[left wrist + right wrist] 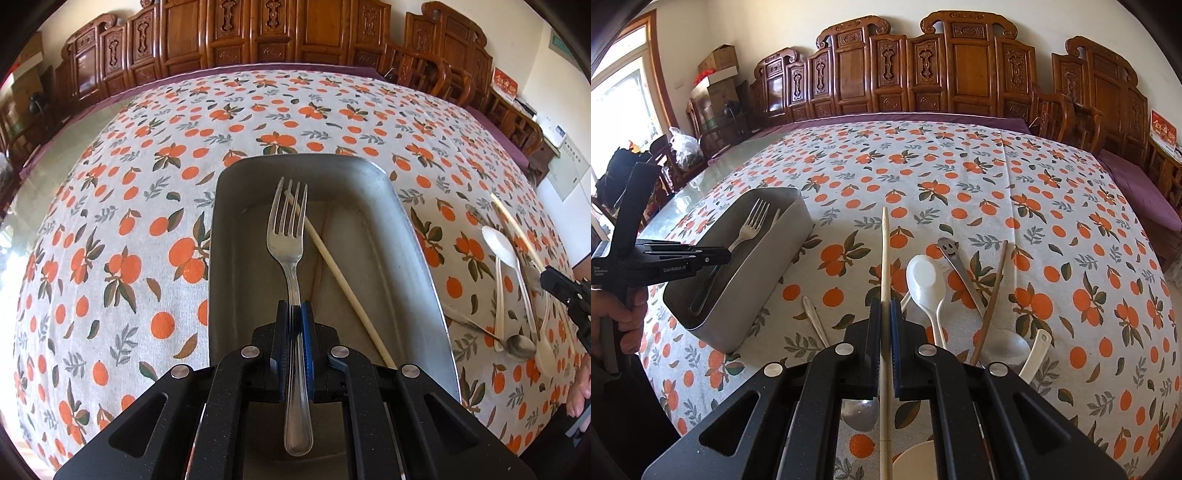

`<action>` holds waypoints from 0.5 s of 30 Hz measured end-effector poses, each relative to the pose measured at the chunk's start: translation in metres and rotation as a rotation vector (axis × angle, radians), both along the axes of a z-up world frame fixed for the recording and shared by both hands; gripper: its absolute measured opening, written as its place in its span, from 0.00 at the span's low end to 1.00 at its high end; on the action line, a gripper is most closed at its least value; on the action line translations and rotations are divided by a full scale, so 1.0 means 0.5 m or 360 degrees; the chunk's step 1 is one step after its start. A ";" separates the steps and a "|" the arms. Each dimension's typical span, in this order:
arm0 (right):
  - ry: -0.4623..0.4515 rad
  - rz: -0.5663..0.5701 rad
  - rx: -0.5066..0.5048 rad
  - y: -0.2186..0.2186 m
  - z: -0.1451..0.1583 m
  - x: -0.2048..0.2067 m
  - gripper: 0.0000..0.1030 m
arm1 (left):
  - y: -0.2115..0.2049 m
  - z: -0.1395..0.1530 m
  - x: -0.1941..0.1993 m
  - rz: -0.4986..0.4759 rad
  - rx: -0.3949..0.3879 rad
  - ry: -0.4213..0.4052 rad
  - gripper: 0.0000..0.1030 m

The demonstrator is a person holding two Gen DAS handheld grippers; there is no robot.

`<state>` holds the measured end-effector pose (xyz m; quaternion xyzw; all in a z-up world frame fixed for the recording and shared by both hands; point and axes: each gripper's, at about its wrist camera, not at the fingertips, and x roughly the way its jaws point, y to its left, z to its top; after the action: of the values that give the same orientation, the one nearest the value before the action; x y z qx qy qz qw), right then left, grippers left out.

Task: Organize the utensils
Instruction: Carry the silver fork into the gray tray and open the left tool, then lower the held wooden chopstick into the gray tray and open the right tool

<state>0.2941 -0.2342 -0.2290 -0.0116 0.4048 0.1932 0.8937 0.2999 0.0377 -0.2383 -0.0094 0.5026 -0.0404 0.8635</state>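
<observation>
My left gripper (295, 308) is shut on a metal fork (290, 229) and holds it over the grey metal box (413, 236), tines pointing away. A pale chopstick (343, 284) lies inside the box. My right gripper (885, 306) is shut on a second pale chopstick (884, 258), held above the tablecloth to the right of the box (764, 273). The left gripper and fork (750, 225) show in the right wrist view at the left. Under the right gripper lie a white plastic spoon (925, 284), a metal smiley-handled utensil (955, 258), a brown chopstick (993, 291) and metal spoons.
The table wears an orange-fruit cloth (997, 192). Loose spoons and a chopstick lie right of the box in the left wrist view (506, 266). Carved wooden chairs (960, 74) line the far edge. A white ceramic spoon (1036, 350) lies at the right.
</observation>
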 end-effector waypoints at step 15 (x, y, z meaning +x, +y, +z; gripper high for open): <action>-0.0010 0.0048 0.0116 0.063 0.048 -0.022 0.06 | 0.022 0.065 -0.025 0.0006 -0.0053 -0.0156 0.07</action>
<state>0.2830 -0.2027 -0.2050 0.0141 0.3946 0.2213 0.8917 0.2875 0.0488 -0.2058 -0.0227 0.4590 -0.0475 0.8869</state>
